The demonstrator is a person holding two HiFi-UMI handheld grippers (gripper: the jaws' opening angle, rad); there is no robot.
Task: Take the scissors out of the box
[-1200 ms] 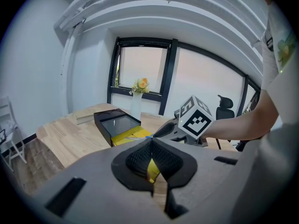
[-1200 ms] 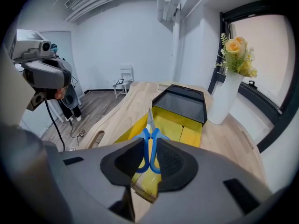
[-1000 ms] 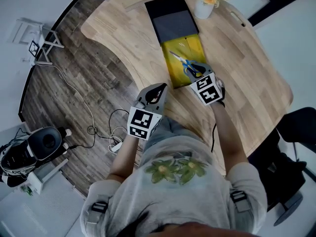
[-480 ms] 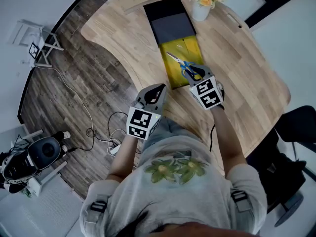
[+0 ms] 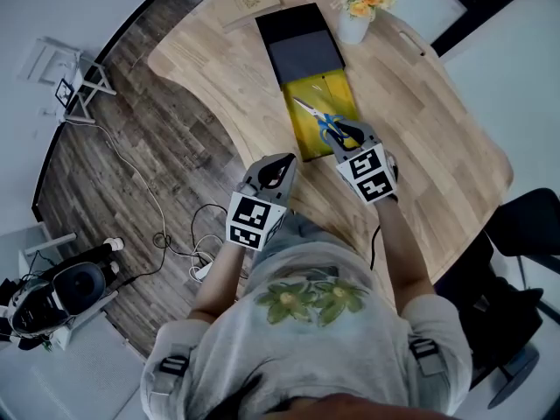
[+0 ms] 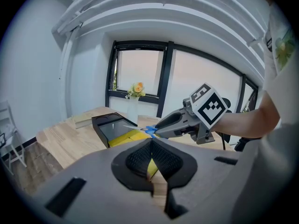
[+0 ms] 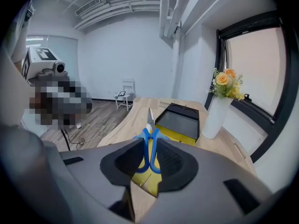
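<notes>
Now lifting: the right gripper (image 7: 149,146), clamped on the blue handles, has tipped the scissors (image 5: 319,119) up off the yellow box (image 5: 308,145), seemingly almost out, while the left gripper (image 6: 152,149) waits, jaws together and empty.

The head view looks steeply down from above the person, with the surface (image 5: 420,129) in the upper frame. Each gripper view sits low, close behind its own jaws. The left one faces the windows (image 6: 140,76), the right one the far wall (image 7: 126,55). All three share the box (image 5: 302,46) and vase (image 5: 354,26).
</notes>
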